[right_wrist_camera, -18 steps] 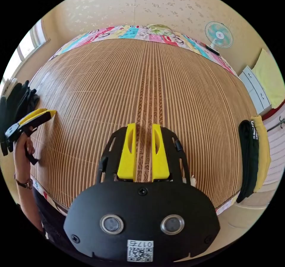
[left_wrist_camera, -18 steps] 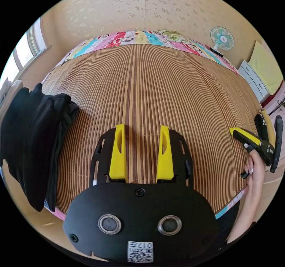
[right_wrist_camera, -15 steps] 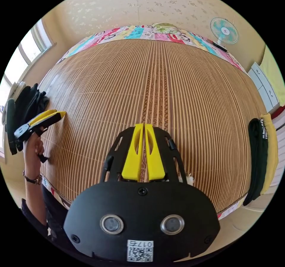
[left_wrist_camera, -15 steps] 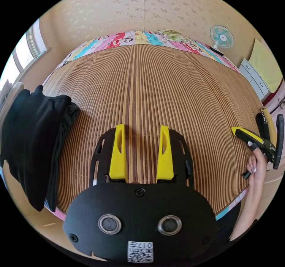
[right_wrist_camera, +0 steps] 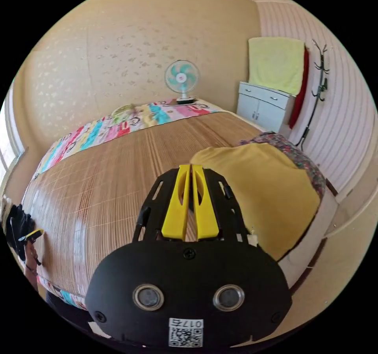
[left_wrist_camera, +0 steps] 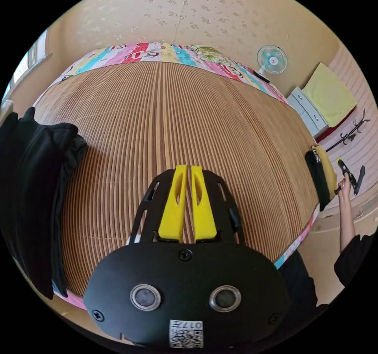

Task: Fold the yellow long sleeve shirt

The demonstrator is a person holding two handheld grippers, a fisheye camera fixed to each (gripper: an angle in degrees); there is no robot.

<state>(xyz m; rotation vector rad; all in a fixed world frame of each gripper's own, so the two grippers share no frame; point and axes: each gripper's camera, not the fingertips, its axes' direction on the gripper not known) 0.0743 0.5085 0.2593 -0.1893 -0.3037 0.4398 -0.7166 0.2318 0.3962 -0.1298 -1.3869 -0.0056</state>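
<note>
The yellow long sleeve shirt [right_wrist_camera: 264,196] lies draped over a floral-patterned raised surface at the far right edge of the bed, just beyond and to the right of the right tongs [right_wrist_camera: 191,172] in the right gripper view; the jaw tips stand near its edge, and contact with the cloth cannot be confirmed. The right tongs are narrow, with the two yellow jaws nearly touching and nothing visible between them. In the left gripper view, the same shirt [left_wrist_camera: 327,168] appears as a thin yellow strip at the bed's right edge, next to a black garment [left_wrist_camera: 315,174], well apart from the left tongs [left_wrist_camera: 186,172]. The left tongs are also narrow, jaws almost together and empty, above the brown slatted bamboo mat [left_wrist_camera: 165,133] that covers the bed. A pile of black clothing [left_wrist_camera: 35,188] hangs over the left edge of the bed. A square code label is fixed to each black gripper body; no other writing can be made out. In the left gripper view, the person's right hand [left_wrist_camera: 345,182] is raised with the forearm extended upward, gripping the other tool beside the shirt. In the right gripper view, the person's left hand [right_wrist_camera: 29,251] holds the left tool low at the mat's near-left corner. A teal desk fan [right_wrist_camera: 182,79] stands beyond the bed's colourful patchwork border [right_wrist_camera: 130,123].
</note>
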